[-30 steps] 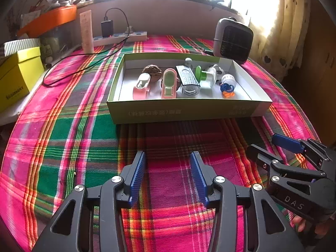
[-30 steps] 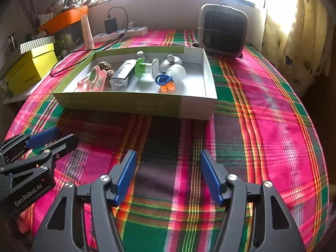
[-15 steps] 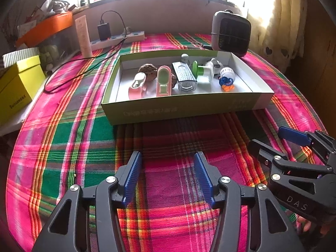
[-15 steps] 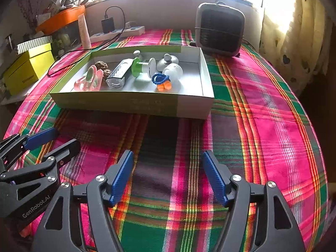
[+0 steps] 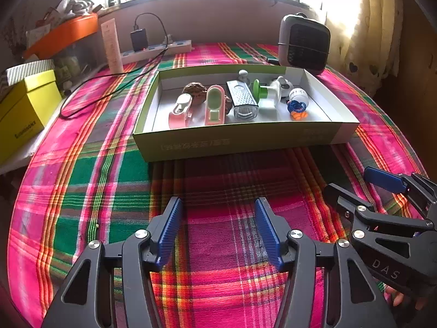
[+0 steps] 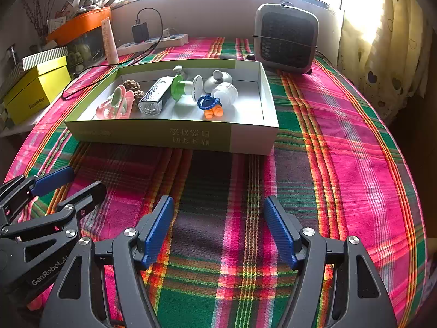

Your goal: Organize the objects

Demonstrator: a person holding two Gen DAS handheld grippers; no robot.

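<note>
A shallow green and white box [image 5: 240, 140] [image 6: 174, 135] stands on the plaid tablecloth. In it lie two pink and green clips [image 5: 215, 106] [image 6: 117, 105], walnuts [image 5: 195, 88], a small grater [image 5: 243, 99] [image 6: 155, 95], a green and white spool [image 5: 262, 91] [image 6: 185, 88], a white bottle [image 5: 299, 95] [image 6: 225, 93] and blue-corded orange earplugs [image 5: 297, 110] [image 6: 211, 108]. My left gripper [image 5: 218, 229] [image 6: 68, 181] is open and empty over the cloth, in front of the box. My right gripper [image 6: 220, 227] [image 5: 357, 181] is open and empty beside it.
A small grey heater [image 5: 303, 43] [image 6: 286, 38] stands behind the box at the right. A power strip with a charger [image 5: 155, 49] and a cream tube [image 5: 112, 46] stand at the back. A yellow box [image 5: 24, 109] sits at the left edge.
Both grippers have drawn back slightly from the box and stay open. The objects in the box have not moved.
</note>
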